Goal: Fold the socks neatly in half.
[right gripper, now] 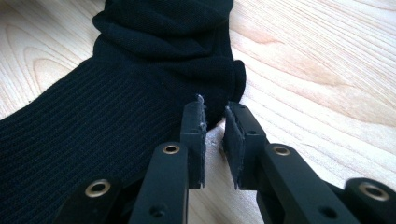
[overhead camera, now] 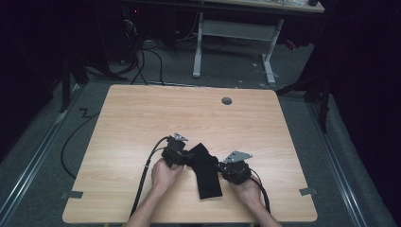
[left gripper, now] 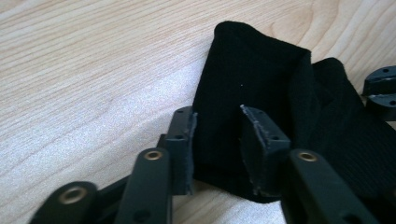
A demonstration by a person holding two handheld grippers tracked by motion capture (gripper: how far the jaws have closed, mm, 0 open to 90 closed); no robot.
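One light wooden table (overhead camera: 142, 123), two hand-held black two-jaw grippers, and one black ribbed knit sock (overhead camera: 205, 170) lying between them near the front edge, folded over itself at its far end. That is the full count on the tabletop, apart from one small round grey cap (overhead camera: 227, 100) set into the wood near the far edge and two grey tape tabs (overhead camera: 72, 194) at the front corners.

Left gripper (left gripper: 217, 140) is at the sock's far, folded end. Its two pads stand either side of a corner of the fabric, the cloth sitting in the gap, and a sliver of space shows by the pads; they are not pressing it, so call it loose around the sock rather than clamped.

Right gripper (right gripper: 215, 140) is at the sock's side edge. Its two pads are close together with a narrow slot between them; the sock's edge bulges just beyond the tips, and bare wood shows through the slot. Whether any cloth is pinched there, I cannot tell.

Two hands (overhead camera: 165, 174), one on each gripper, two cables (overhead camera: 144, 175) trailing back.
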